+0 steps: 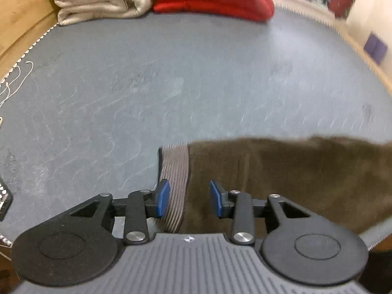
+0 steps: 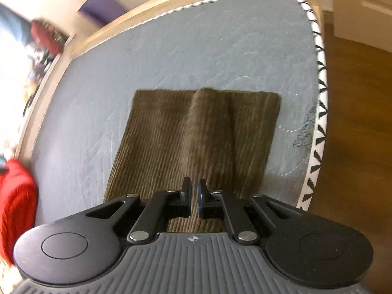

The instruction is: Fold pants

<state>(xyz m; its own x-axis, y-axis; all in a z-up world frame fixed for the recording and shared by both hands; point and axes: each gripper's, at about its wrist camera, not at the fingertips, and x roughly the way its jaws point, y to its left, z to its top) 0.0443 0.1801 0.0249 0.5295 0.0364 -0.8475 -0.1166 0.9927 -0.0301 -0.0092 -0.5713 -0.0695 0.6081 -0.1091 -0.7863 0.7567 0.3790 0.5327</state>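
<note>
i see the left gripper [image 1: 189, 198] parted over the pants [image 2: 186, 137] waistband, right gripper [image 2: 194, 201] closed empty above them; the central ridge may crease the fold.

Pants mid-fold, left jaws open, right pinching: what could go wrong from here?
1. The right gripper seems to pinch only a narrow ridge of the pants; it may slip out.
2. The left gripper is open over the waistband, so that end could drag or bunch.
3. The pants lie near the mat edge; a pull could slide them off.
</note>
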